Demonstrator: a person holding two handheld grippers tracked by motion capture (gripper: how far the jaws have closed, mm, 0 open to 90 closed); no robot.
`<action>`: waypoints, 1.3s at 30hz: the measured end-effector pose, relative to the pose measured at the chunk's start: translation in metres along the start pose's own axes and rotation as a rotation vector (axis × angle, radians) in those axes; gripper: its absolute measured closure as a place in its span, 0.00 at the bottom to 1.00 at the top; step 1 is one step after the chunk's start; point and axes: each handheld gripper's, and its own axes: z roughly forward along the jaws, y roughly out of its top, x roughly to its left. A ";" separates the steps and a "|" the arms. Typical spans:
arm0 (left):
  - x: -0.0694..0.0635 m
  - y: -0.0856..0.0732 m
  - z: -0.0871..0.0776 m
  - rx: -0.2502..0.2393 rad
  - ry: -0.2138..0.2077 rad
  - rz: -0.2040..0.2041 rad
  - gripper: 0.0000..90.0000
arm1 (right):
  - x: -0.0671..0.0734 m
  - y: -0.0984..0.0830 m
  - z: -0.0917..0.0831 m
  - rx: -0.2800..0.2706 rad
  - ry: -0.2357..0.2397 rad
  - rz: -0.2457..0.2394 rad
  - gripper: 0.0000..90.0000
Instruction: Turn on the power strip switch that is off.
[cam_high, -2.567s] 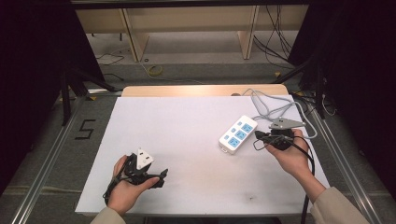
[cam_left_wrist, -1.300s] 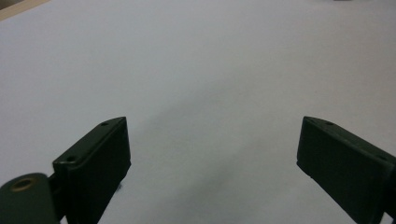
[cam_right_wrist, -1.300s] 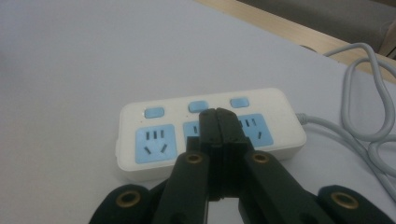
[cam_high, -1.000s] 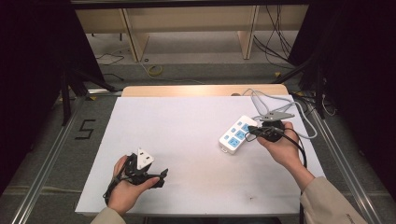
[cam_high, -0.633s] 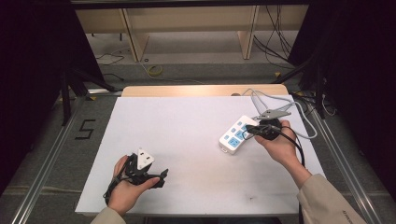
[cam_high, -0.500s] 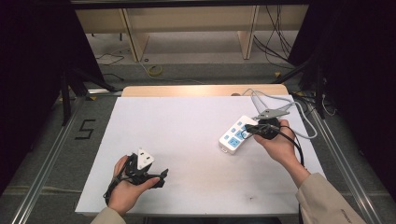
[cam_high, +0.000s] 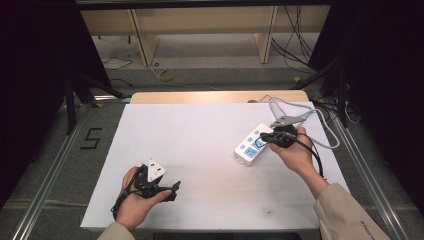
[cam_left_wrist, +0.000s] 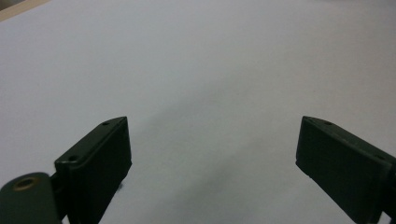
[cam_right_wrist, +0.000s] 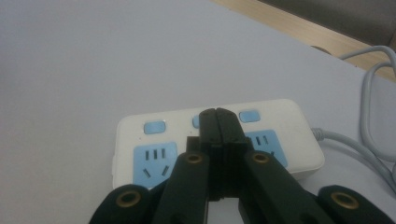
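The right gripper (cam_right_wrist: 218, 114), jaws pressed together (nothing between them), has been brought onto the power strip (cam_right_wrist: 140, 158)'s middle switch (cam_right_wrist: 197, 122); a press seems imminent.

The right gripper (cam_right_wrist: 215, 114) has its two black jaws pressed flat together with nothing between them. Their joined tips sit over the middle blue button of a white power strip (cam_right_wrist: 289, 126), hiding most of it; whether they touch it cannot be told. Blue buttons (cam_right_wrist: 154, 127) show to either side of the tips, with blue sockets (cam_right_wrist: 154, 161) below them. A grey cable (cam_right_wrist: 359, 144) leaves the strip's right end across the white table (cam_right_wrist: 93, 56).
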 end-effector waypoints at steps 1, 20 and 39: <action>0.000 0.000 0.000 -0.001 0.000 0.001 0.11 | 0.000 0.001 0.001 0.001 0.000 0.000 1.00; 0.000 0.000 0.000 -0.002 -0.001 0.001 0.11 | -0.002 0.004 0.013 0.017 0.002 0.009 1.00; 0.000 0.000 0.000 -0.004 -0.001 0.000 0.11 | 0.000 0.010 0.024 0.037 0.002 0.000 1.00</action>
